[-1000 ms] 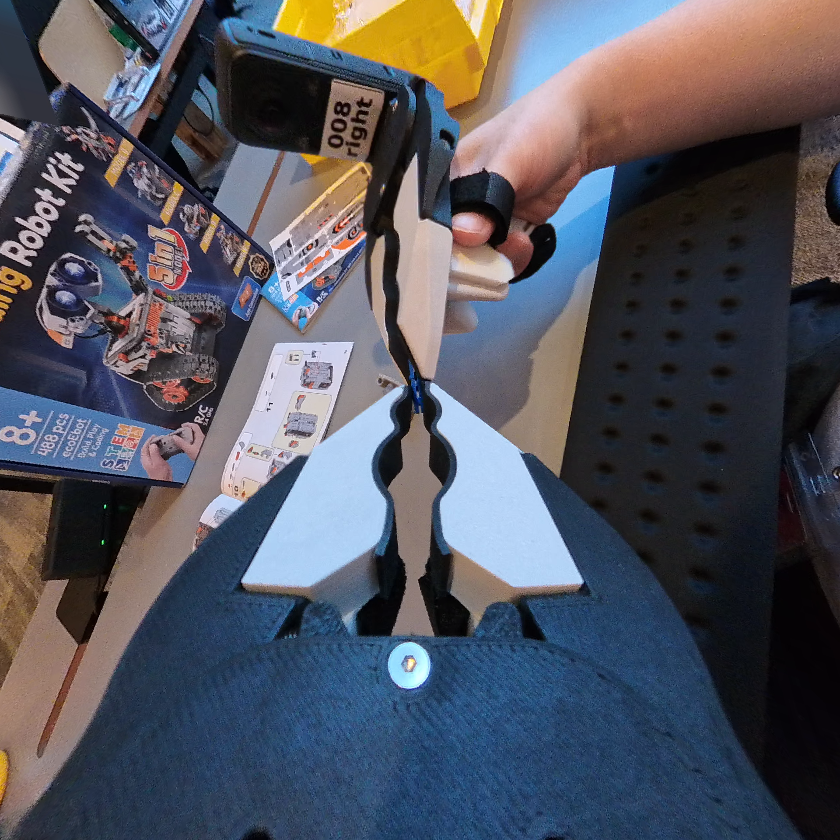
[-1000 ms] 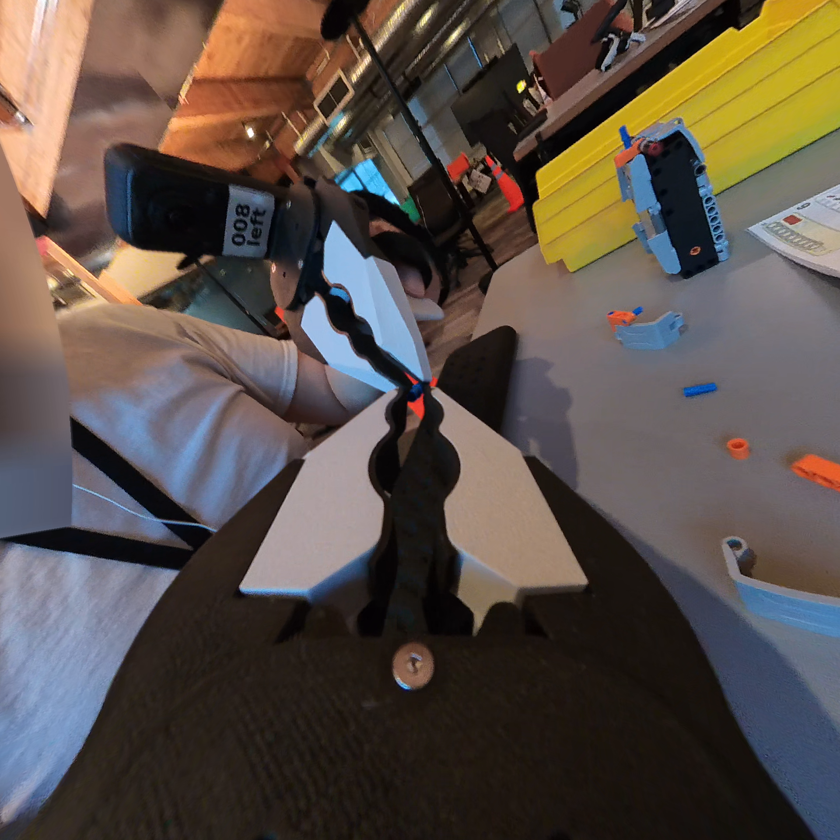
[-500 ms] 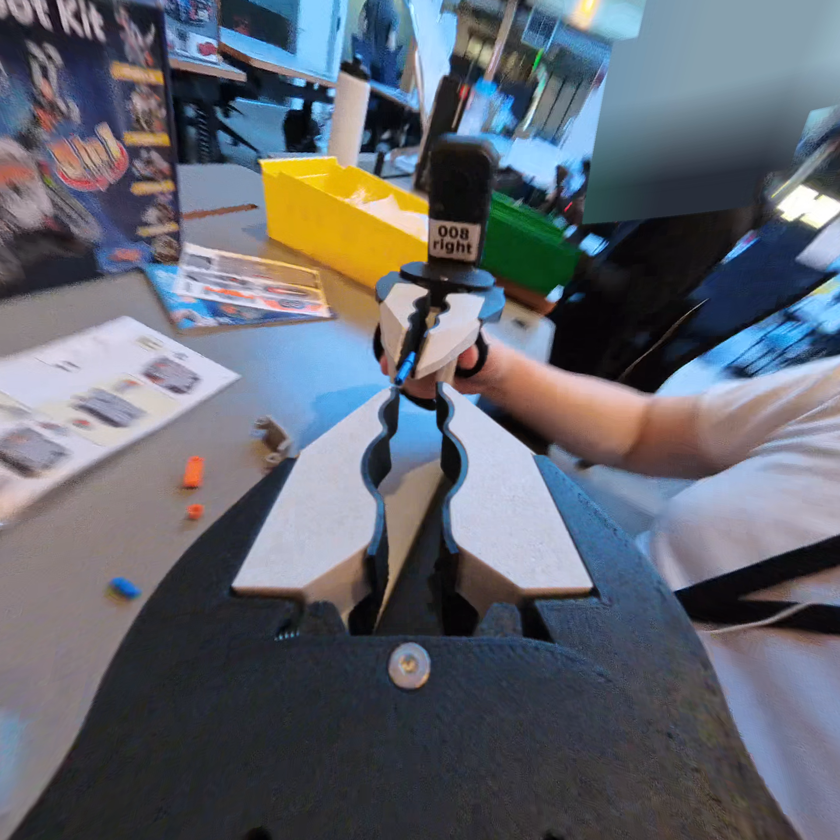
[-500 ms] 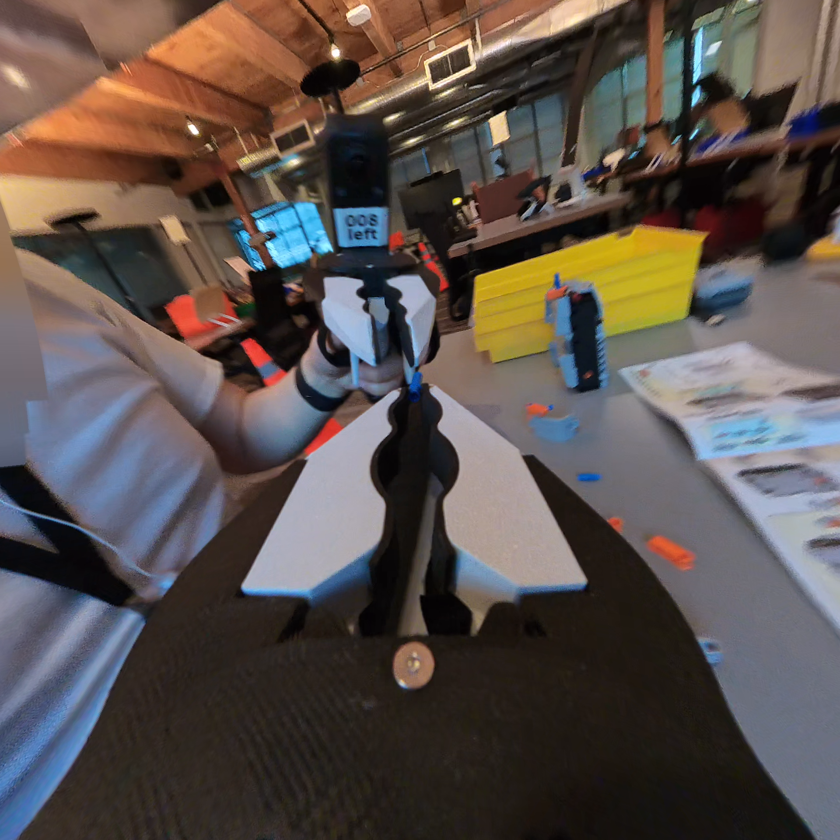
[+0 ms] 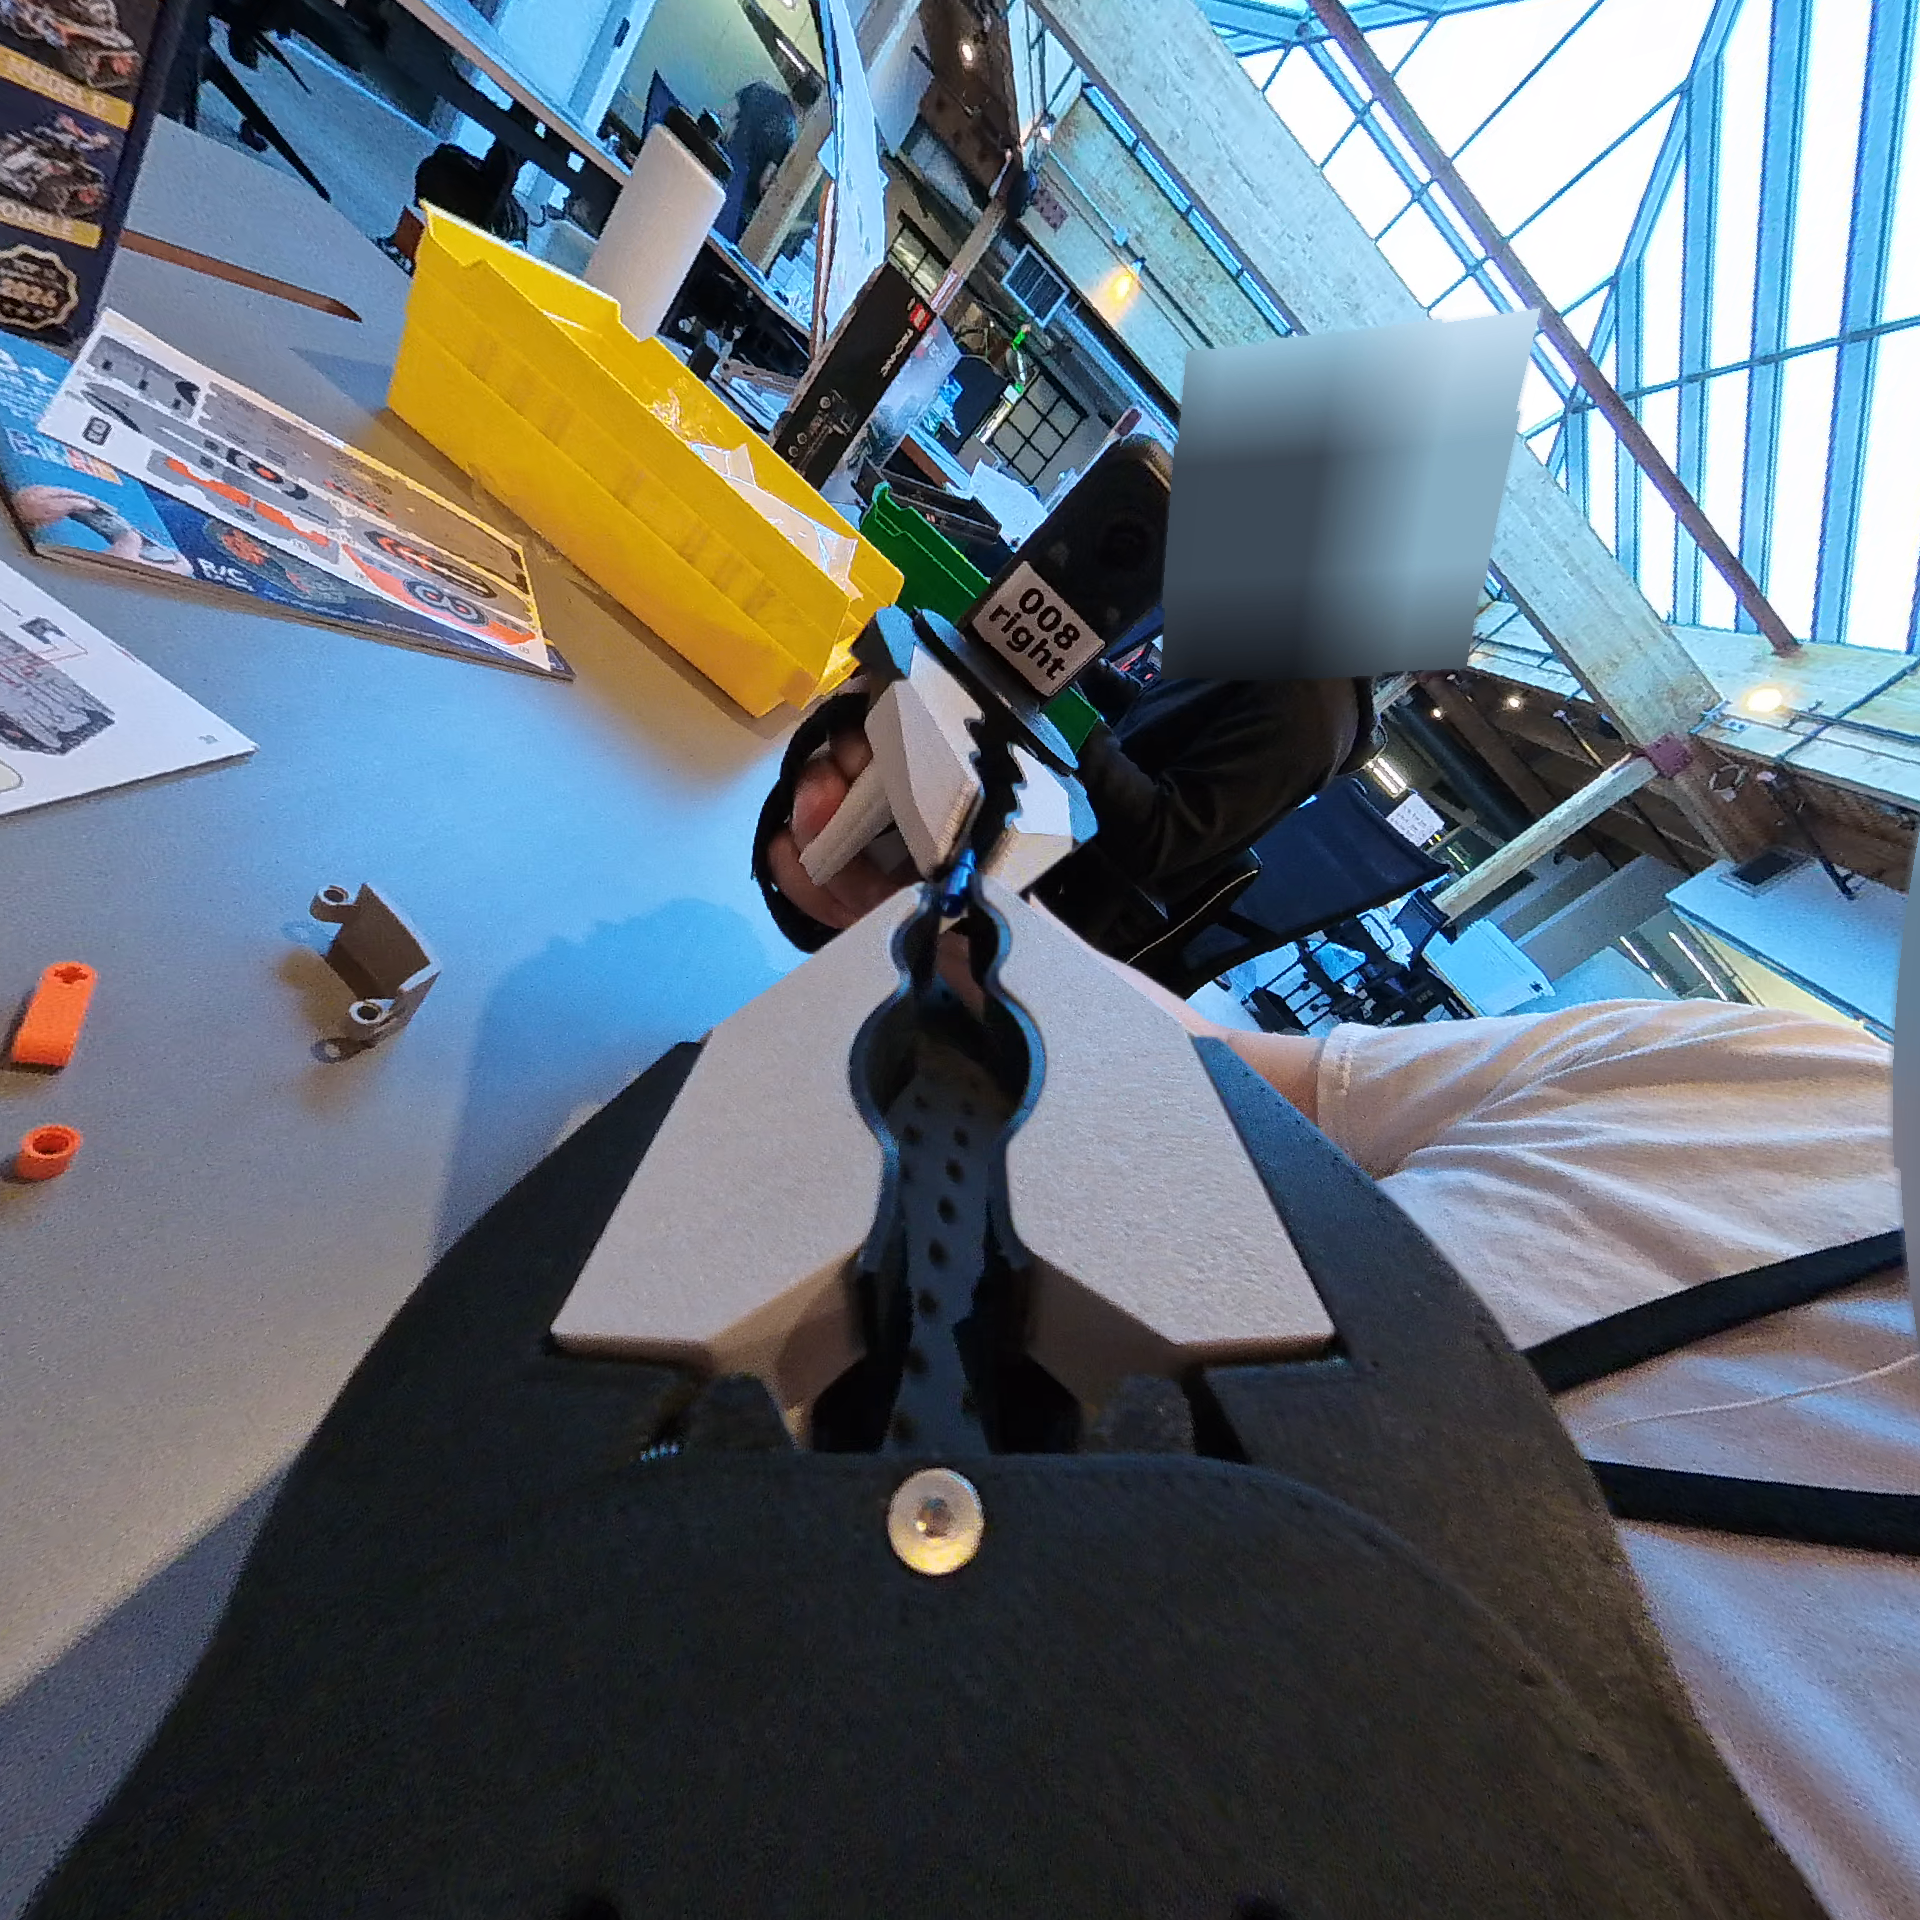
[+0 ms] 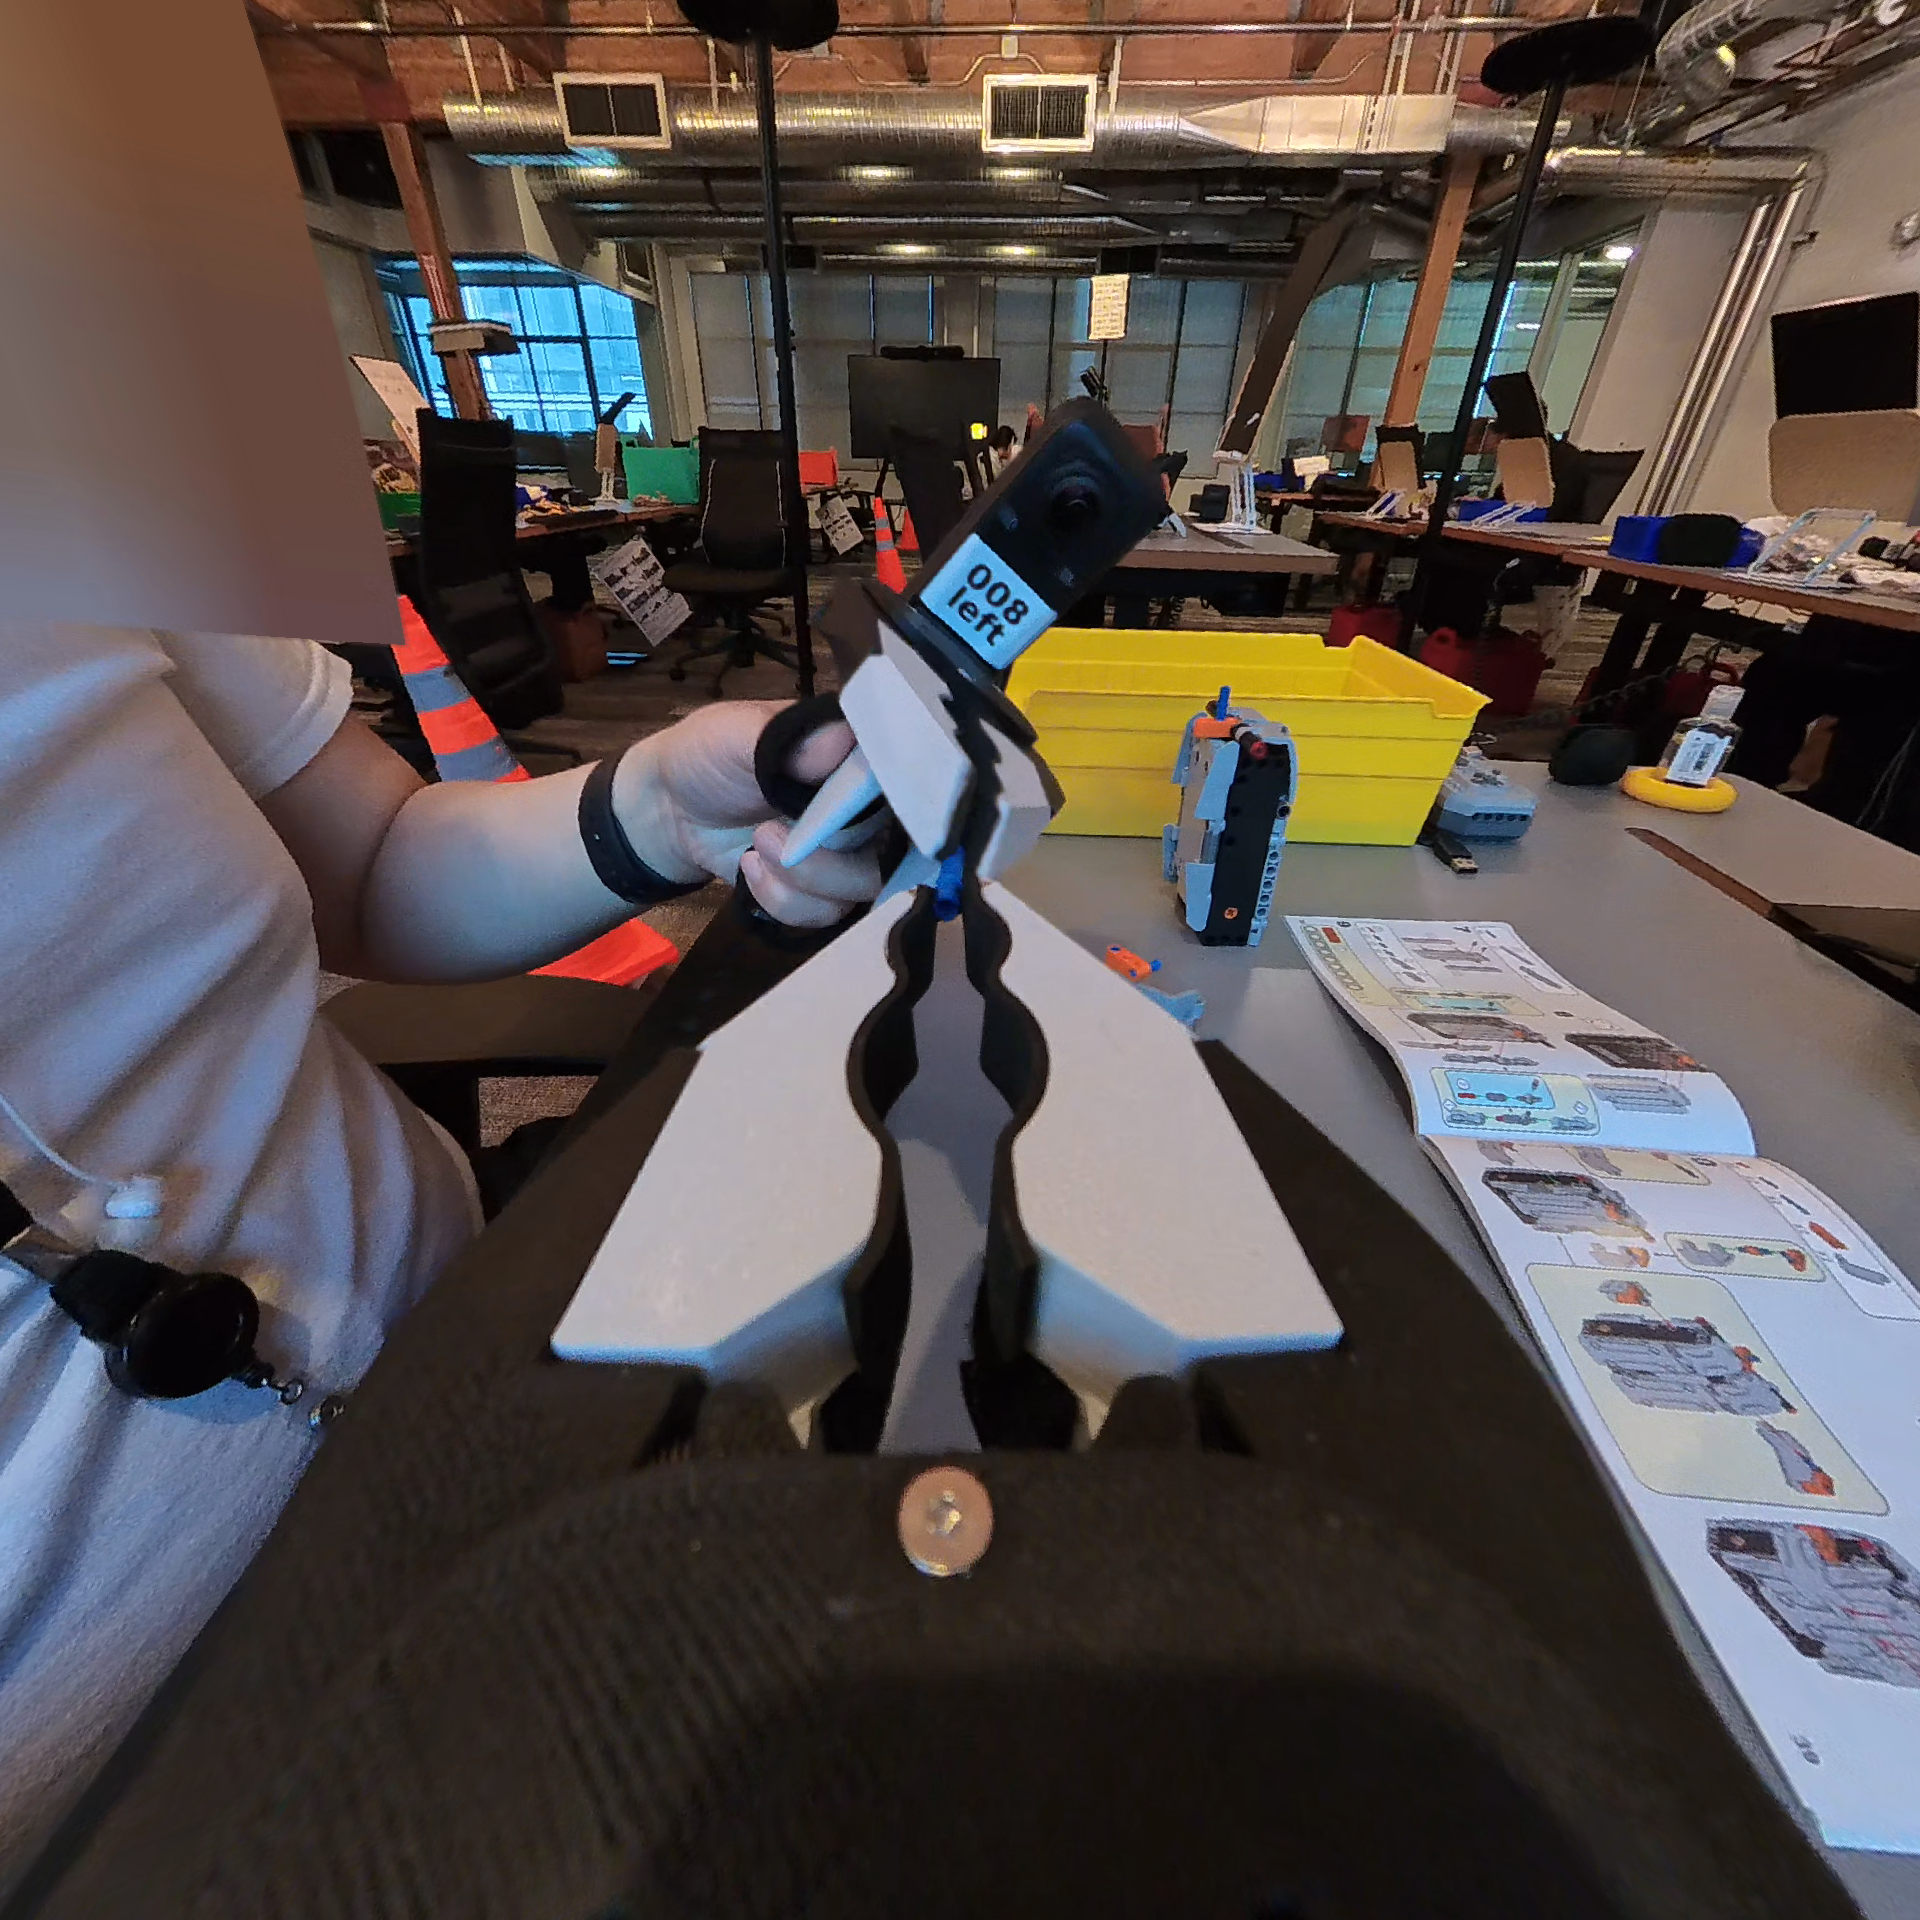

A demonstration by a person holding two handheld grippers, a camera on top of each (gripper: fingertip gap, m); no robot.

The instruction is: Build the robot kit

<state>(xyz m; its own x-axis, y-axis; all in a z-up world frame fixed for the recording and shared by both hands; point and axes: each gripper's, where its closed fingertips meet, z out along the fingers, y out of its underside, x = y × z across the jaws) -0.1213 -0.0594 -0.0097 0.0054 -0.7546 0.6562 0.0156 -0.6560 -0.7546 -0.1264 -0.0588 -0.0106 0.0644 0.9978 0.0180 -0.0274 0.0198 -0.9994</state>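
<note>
A small blue pin (image 5: pixel 948 900) is pinched where the two grippers meet tip to tip, raised above the grey table (image 5: pixel 312 1299). My left gripper (image 5: pixel 951 916) has its jaws closed to a narrow gap on one end of the pin. My right gripper (image 5: pixel 961 868), hand-held and tilted, meets it from beyond. In the right wrist view my right gripper (image 6: pixel 945 916) is shut on the blue pin (image 6: pixel 945 891), and the left gripper (image 6: pixel 940 862) bites its far end. How much of the pin each one holds is hidden.
A yellow bin (image 6: pixel 1247 727) and a partly built black and grey model (image 6: pixel 1231 831) stand behind. An open instruction booklet (image 6: pixel 1610 1247) lies to the right. A grey bracket (image 5: pixel 369 971) and orange pieces (image 5: pixel 47 1013) lie to the left. A black perforated panel (image 5: pixel 935 1195) is below the grippers. Only a small space, under 4 cm, lies between the two pairs of fingers.
Half a second ago the grippers were apart, the right holding the blue pin and the left open wider. They have come together and the left has closed on the pin.
</note>
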